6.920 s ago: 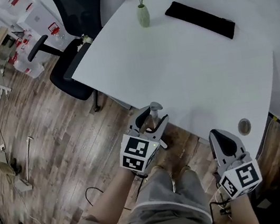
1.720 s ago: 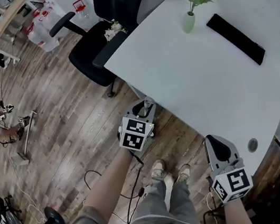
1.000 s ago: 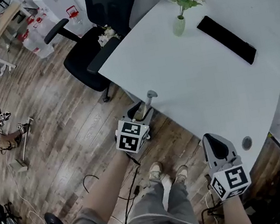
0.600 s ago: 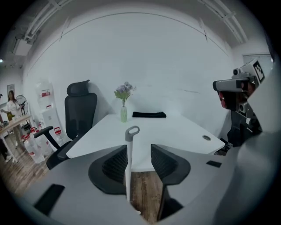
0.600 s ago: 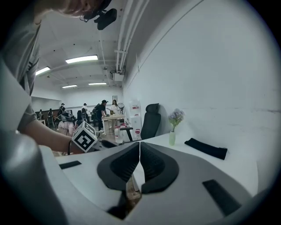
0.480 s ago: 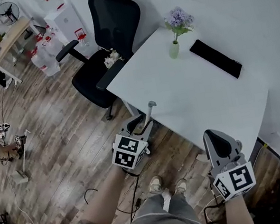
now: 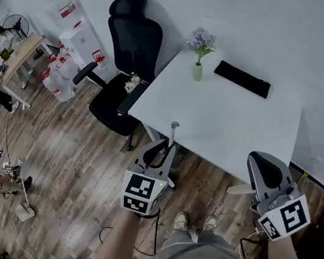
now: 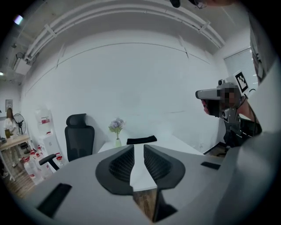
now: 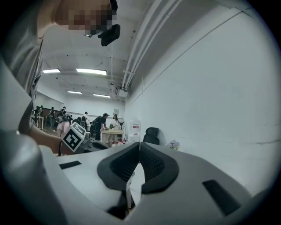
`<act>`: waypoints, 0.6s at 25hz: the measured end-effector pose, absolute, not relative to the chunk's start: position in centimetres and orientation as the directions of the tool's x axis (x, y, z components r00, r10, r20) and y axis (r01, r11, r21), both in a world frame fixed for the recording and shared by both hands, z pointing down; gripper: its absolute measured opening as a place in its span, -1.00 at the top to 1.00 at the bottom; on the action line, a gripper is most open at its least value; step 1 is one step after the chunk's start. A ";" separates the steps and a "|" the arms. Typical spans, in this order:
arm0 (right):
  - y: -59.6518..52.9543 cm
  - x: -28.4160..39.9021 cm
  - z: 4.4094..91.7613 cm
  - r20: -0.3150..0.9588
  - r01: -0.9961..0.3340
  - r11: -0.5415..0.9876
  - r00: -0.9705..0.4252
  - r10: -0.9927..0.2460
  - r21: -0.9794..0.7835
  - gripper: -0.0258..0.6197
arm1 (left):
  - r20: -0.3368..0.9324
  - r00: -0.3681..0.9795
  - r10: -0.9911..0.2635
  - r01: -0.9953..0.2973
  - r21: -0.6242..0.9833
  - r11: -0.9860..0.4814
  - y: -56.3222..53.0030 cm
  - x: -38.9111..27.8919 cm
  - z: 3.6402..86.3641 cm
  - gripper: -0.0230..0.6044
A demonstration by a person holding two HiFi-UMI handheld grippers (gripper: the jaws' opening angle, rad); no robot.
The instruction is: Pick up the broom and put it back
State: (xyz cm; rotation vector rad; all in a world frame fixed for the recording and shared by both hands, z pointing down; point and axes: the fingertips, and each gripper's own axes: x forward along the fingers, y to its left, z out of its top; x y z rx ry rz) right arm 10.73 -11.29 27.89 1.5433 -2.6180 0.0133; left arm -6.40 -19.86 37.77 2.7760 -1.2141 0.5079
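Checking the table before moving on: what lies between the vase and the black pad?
Nothing. The stretch of table between the vase and the black pad is bare, as the head view shows.

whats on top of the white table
A pale vase of purple flowers and a flat black slab sit on the white table. The left gripper, whose empty jaws have just been closing, hides a bit of its near edge.
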 end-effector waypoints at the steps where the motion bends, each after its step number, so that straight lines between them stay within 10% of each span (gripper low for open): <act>1: -10.7 10.7 27.3 0.082 -0.870 0.491 -0.486 -0.870 0.045 0.82 | 0.313 0.636 -0.705 -0.726 -0.066 -0.684 -19.2 -6.5 36.9 0.69; 15: -3.7 9.3 25.8 0.077 -0.793 0.609 -0.607 -0.791 0.013 0.82 | 0.181 0.683 -0.708 -0.707 -0.080 -0.703 -11.0 -4.4 30.8 0.84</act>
